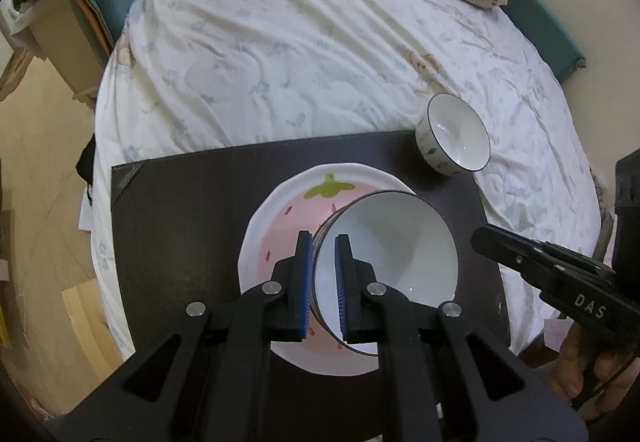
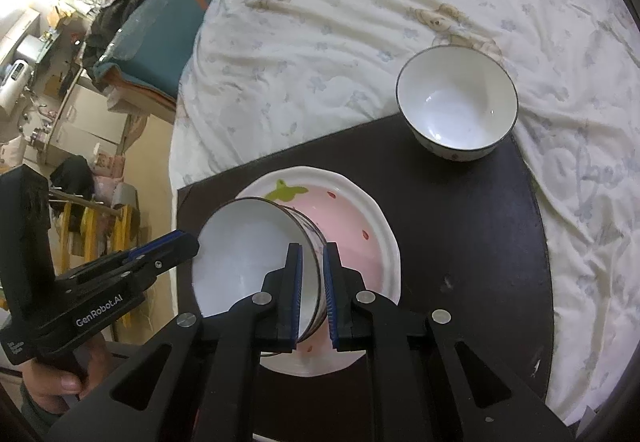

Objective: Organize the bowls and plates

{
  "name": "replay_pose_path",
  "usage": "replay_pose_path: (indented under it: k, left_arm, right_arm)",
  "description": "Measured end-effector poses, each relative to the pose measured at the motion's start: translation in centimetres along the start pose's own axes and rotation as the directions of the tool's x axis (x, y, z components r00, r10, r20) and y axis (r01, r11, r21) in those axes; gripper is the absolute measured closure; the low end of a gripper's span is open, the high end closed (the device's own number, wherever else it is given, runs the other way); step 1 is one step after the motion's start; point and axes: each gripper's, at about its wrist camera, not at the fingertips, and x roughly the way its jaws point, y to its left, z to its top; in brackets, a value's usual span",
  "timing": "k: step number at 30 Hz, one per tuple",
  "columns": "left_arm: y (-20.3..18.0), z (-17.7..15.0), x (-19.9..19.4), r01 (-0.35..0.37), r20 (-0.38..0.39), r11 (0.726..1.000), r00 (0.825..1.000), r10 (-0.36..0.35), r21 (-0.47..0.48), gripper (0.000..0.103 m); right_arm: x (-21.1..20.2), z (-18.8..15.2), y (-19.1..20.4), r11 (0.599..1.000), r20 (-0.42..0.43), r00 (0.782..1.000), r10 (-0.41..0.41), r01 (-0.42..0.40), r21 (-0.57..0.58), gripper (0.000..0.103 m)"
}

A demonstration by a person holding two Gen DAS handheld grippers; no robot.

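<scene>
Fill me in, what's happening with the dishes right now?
A person is working both handheld grippers on one white bowl that sits over the pink strawberry plate on a dark board laid on the bed. The left tongs straddle the bowl's left wall and the right tongs its right wall. Whether either is clamped tight is unclear. A second bowl stands untouched at the board's far right corner.

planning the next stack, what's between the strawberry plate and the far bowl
Only bare dark board between the strawberry plate and the far bowl, clearest in the right wrist view.
</scene>
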Motion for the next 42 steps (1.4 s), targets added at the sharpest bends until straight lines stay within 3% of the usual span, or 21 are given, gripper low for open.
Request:
replay_pose_path:
  k: [11, 13, 15, 16, 19, 21, 26, 29, 30, 31, 33, 37, 42]
  left_arm:
    - [-0.2, -0.4, -1.0, -0.024, 0.062, 0.999, 0.998, 0.022, 0.027, 0.094]
    - [-0.7, -0.5, -1.3, -0.021, 0.081, 0.998, 0.997, 0.017, 0.053, 0.086]
    - [-1.2, -0.6, -1.8, -0.014, 0.108, 0.998, 0.994, 0.006, 0.069, 0.055]
    - [-1.3, -0.6, -2.1, -0.014, 0.130, 0.997, 0.992, 0.004, 0.072, 0.051]
    - [-1.7, -0.6, -2.9, -0.021, 0.178, 0.997, 0.984, 0.007, 0.080, 0.046]
    - [-1.8, -0.5, -3.2, -0.026, 0.196, 0.996, 0.981, 0.009, 0.083, 0.037]
    - [-2.0, -0.4, -3.8, -0.061, 0.241, 0.997, 0.970, 0.046, 0.055, 0.035]
    - [-2.7, 0.2, -4.2, -0.028, 0.244, 0.999, 0.970, 0.017, 0.043, 0.034]
    - [-3.0, 0.3, -4.4, -0.024, 0.246, 0.999, 0.969, 0.012, 0.045, 0.031]
    - [-3.5, 0.5, -4.5, -0.024, 0.248, 0.998, 0.969, 0.010, 0.053, 0.029]
    - [-4.6, 0.8, -4.5, -0.030, 0.244, 0.996, 0.970, 0.009, 0.083, 0.026]
    - [-6.1, 1.9, -3.9, 0.009, 0.200, 0.996, 0.979, -0.027, 0.086, 0.025]
    - [-7.9, 3.9, -2.6, 0.059, 0.127, 0.997, 0.990, -0.064, 0.044, 0.025]
  right_arm:
    - [-1.7, -0.7, -0.2, 1.000, 0.040, 0.999, -0.004, 0.004, -0.019, 0.089]
    - [-2.1, -0.7, -0.3, 1.000, 0.056, 0.998, -0.001, 0.002, -0.013, 0.089]
    - [-2.7, -0.5, -0.6, 1.000, 0.078, 0.997, 0.000, 0.000, -0.003, 0.089]
    - [-3.0, -0.5, -0.8, 1.000, 0.089, 0.996, 0.003, -0.004, 0.004, 0.089]
    - [-4.0, -0.3, -1.4, 0.999, 0.123, 0.992, 0.011, -0.015, 0.030, 0.089]
    - [-4.6, -0.2, -1.9, 0.999, 0.146, 0.989, 0.009, -0.016, 0.046, 0.089]
    - [-5.9, 0.0, -3.4, 0.998, 0.183, 0.983, -0.022, 0.009, 0.070, 0.088]
    - [-7.1, 0.2, -4.4, 0.996, 0.217, 0.976, 0.001, -0.020, 0.082, 0.080]
    - [-7.7, 0.3, -4.8, 0.996, 0.236, 0.972, 0.001, -0.022, 0.086, 0.071]
    - [-8.1, 0.3, -5.1, 0.996, 0.251, 0.968, 0.000, -0.023, 0.088, 0.055]
    - [-9.1, 0.5, -5.8, 0.995, 0.292, 0.956, -0.002, -0.027, 0.094, 0.039]
    - [-10.1, 1.3, -7.0, 0.996, 0.313, 0.949, -0.040, 0.011, 0.092, 0.033]
    - [-10.7, 3.0, -9.5, 0.990, 0.320, 0.946, -0.060, 0.016, 0.140, 0.032]
